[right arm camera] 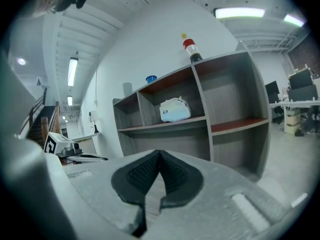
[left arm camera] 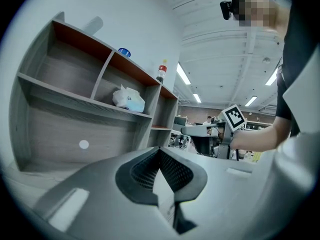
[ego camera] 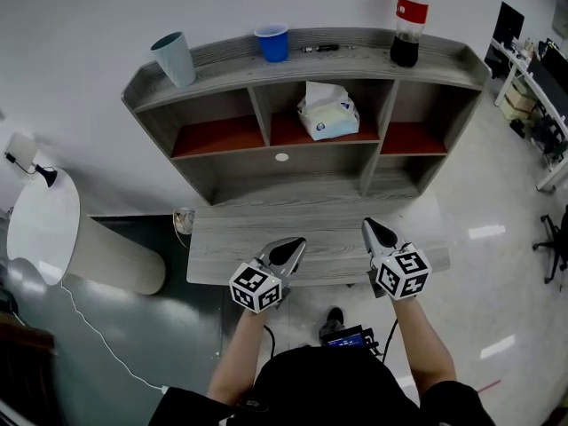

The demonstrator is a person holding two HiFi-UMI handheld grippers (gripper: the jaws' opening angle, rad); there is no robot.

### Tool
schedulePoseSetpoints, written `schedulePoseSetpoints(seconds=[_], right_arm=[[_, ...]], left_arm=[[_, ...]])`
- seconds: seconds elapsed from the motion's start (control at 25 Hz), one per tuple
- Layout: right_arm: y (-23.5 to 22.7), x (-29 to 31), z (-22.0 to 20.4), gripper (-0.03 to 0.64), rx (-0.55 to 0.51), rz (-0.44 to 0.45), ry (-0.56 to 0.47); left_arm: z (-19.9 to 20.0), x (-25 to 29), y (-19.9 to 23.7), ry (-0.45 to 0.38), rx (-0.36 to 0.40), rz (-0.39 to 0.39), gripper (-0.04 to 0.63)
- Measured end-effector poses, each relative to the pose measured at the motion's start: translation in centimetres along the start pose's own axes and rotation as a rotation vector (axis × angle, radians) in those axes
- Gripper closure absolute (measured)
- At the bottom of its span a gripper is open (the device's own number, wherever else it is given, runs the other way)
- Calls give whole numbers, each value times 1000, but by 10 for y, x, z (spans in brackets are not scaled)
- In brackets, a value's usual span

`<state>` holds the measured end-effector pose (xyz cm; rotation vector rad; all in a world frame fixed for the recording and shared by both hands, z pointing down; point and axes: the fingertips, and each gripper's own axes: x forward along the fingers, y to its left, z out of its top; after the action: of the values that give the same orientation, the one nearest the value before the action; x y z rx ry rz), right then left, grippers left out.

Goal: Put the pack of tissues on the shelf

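While left tongs and right tongs hover closed, empty, above the desk near its front edge, the pack of tissues sits in the shelf, middle compartment; open floor right.

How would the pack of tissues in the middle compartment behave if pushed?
The pack of tissues looks soft and crumpled, so it would probably squash. It seems light, likely sliding on the shelf rather than tipping.

Open-plan office, desks with monitors, swivel chair, ceiling strip lights, polished floor
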<state>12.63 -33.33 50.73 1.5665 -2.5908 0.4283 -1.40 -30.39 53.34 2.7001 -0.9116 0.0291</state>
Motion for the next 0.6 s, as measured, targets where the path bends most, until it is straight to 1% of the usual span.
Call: schedulePoseSetpoints(seconds=[0.28,0.6], right_arm=[[31,-37,-19,614,6,-33,2],[56,-80,-38,614,16,-48,-4]], left_arm=[[-17,-36,-21,8,0,-26,601],[-28,-63,-46,-13,11,-33,601]])
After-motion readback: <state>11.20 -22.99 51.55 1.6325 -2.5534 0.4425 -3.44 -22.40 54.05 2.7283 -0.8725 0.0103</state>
